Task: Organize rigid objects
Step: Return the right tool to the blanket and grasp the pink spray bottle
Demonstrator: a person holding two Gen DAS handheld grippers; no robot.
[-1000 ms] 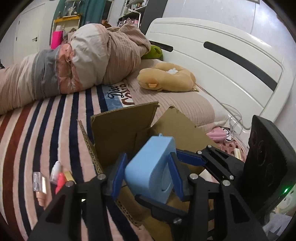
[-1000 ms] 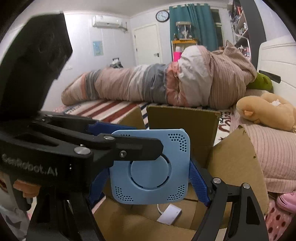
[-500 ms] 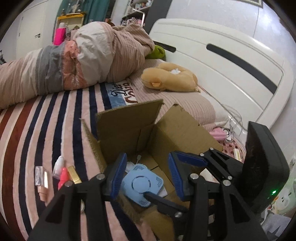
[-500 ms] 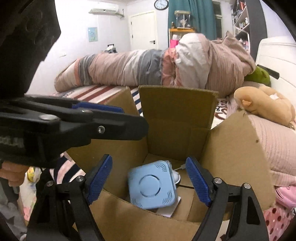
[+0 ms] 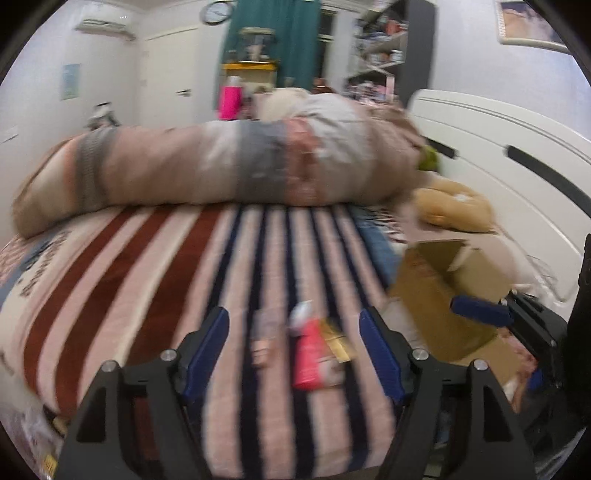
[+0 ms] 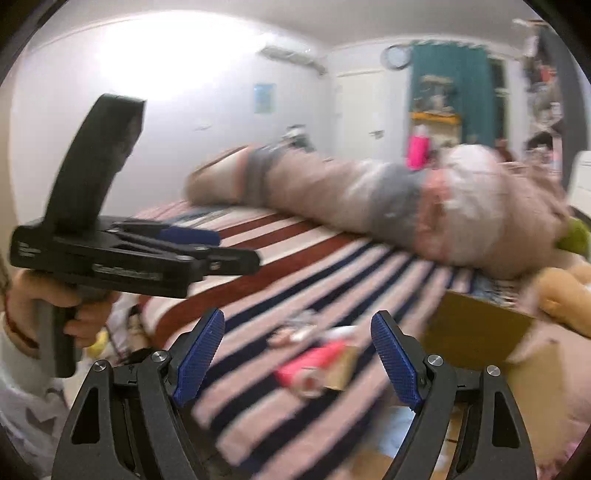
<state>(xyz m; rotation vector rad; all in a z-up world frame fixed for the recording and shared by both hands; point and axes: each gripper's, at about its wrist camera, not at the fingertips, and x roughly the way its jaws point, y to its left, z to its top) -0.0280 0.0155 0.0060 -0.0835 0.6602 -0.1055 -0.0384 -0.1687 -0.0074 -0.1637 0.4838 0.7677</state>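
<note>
Lying just beyond the gaping left gripper (image 5: 293, 345): small items (image 5: 314, 350).

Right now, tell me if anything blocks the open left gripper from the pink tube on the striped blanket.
Nothing visible does: left gripper hangs open over the pink tube, only striped blanket around it.

We look across a bed covered by a striped blanket (image 5: 155, 266) in red, navy and pale pink, with a long rolled duvet (image 5: 221, 166) of beige, grey and pink bands lying across its far side. White walls meet a white door (image 5: 166, 74) beside a teal curtain (image 5: 273, 29), and a round wall clock (image 5: 213, 11) hangs above. A white wall-mounted air conditioner (image 5: 103, 27) sits high up. A white padded headboard (image 5: 498, 147) runs along the right, and dark shelving (image 5: 391, 44) stands behind it.
</note>
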